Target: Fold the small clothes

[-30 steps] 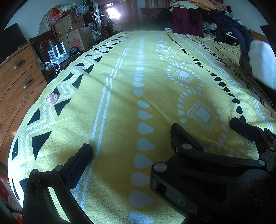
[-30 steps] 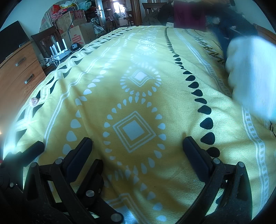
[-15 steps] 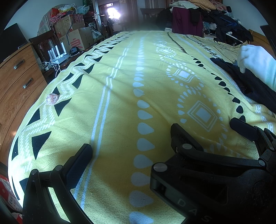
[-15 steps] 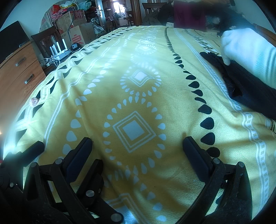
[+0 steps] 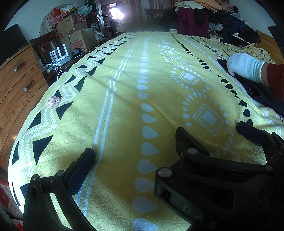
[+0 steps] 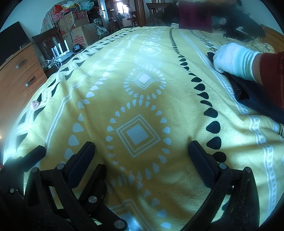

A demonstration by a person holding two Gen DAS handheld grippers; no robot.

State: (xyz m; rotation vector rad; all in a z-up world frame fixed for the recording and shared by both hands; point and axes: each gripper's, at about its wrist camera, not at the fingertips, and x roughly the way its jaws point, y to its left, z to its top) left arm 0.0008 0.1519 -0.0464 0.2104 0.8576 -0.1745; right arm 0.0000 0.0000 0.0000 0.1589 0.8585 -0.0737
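Note:
A dark garment [image 5: 257, 90] [image 6: 248, 96] lies crumpled on the right side of the yellow patterned bedspread [image 5: 124, 88]. A person's white-gloved hand [image 5: 243, 65] [image 6: 232, 58] with a red sleeve presses on its far end. My left gripper [image 5: 142, 156] rests open on the near part of the bed with nothing in it. Its right finger is hidden under my right gripper [image 5: 210, 128]. The right gripper [image 6: 142, 147] lies beside it, also open on bare bedspread. Both grippers are well short of the garment.
A small pinkish ball [image 5: 53, 102] [image 6: 34, 104] sits near the bed's left edge. A wooden chest of drawers [image 5: 16, 85] stands left of the bed, with cardboard boxes [image 5: 78, 37] behind it. Piled clothes [image 5: 213, 16] crowd the far end.
The gloved hand came down from the upper right and laid the dark garment on the bed's right side. Neither gripper has moved.

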